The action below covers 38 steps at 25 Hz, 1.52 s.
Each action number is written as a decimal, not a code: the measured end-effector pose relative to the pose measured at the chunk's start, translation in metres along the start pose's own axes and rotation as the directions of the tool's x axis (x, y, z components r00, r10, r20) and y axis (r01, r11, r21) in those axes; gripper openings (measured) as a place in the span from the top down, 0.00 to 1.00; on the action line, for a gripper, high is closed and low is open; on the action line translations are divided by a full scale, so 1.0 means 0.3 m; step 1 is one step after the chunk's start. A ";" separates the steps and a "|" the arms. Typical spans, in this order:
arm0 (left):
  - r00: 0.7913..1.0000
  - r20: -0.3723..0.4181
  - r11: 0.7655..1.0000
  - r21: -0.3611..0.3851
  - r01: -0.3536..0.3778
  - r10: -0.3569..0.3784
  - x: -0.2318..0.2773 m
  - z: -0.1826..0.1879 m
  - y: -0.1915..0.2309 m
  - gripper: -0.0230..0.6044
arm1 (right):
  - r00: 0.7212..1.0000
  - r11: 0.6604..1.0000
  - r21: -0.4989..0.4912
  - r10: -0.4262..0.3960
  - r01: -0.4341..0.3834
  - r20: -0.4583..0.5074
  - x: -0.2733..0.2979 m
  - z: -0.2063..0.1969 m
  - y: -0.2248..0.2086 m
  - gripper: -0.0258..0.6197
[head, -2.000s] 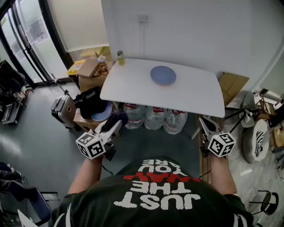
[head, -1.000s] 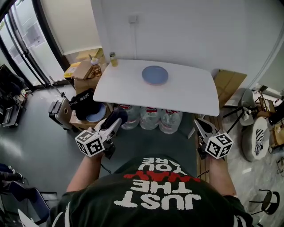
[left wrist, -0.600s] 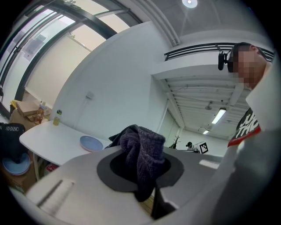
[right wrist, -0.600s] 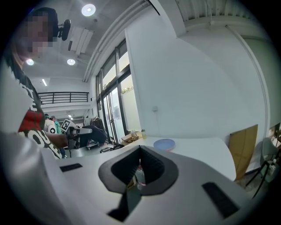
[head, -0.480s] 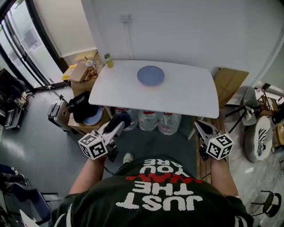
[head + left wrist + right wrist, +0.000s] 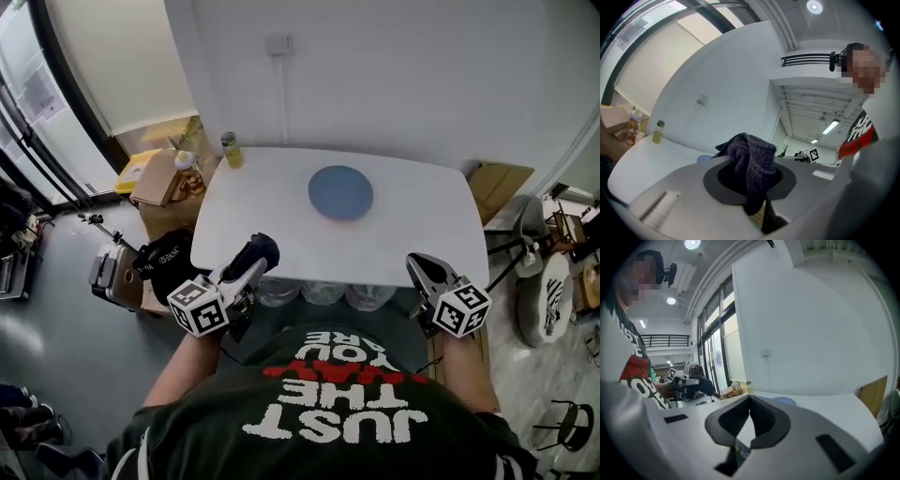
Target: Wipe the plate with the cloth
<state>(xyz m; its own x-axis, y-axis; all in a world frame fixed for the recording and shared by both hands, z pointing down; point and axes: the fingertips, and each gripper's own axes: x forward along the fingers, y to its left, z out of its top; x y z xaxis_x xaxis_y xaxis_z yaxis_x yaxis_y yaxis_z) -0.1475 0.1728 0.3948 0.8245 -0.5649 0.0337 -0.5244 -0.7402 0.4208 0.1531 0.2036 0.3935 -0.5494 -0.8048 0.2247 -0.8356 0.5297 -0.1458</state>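
**A:** State of the tongs?

**B:** The left gripper point(image 6: 249, 264) is clamped on a dark, bunched knitted cloth point(image 6: 257, 250). In the left gripper view the cloth fills the gap between the jaws and hangs down over the tips. The right gripper point(image 6: 418, 263) has its jaws together with nothing between them, and its ribbed pads meet in its own view.

**A:** Location of the plate?

**B:** The round pale-blue plate point(image 6: 340, 192) lies flat on the white rectangular table point(image 6: 262, 211), past the middle and toward the wall. Both grippers hover at the near edge, well apart from it.

**A:** Bearing for the next move?

**B:** The plate sits ahead, between the lines of the two grippers. It is forward and to the right of the cloth, and forward and to the left of the empty gripper. Neither is clearly nearer. The plate is round, so it has no long axis to line up with. Judgement: the cloth hand must reach forward and inward.

**A:** What is obscured?

**B:** In the left gripper view only a sliver of blue shows beside the cloth. Whether the plate is dirty cannot be told. The person's torso cuts off the forearms.
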 end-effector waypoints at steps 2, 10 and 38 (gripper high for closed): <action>0.999 -0.029 0.999 0.008 0.032 -0.032 0.039 0.067 0.113 0.88 | 1.000 1.000 0.004 -0.025 0.025 0.007 0.120 0.047 -0.012 0.96; 0.989 -0.087 0.992 -0.023 0.122 -0.124 0.196 0.220 0.458 0.88 | 0.991 0.991 0.040 -0.131 0.131 -0.011 0.407 0.125 -0.076 0.96; 0.974 -0.161 0.977 -0.116 -0.180 0.161 0.724 0.038 0.506 0.88 | 0.946 0.977 0.215 0.075 -0.005 -0.316 0.727 -0.191 -0.864 0.95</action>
<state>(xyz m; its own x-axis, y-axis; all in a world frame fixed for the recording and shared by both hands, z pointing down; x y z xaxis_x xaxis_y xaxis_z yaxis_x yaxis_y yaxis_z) -0.0503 -0.0665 0.4557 0.7529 -0.6102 0.2466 -0.6362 -0.5786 0.5104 0.2499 -0.0939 0.5354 -0.5815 -0.6371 0.5060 -0.8135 0.4637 -0.3510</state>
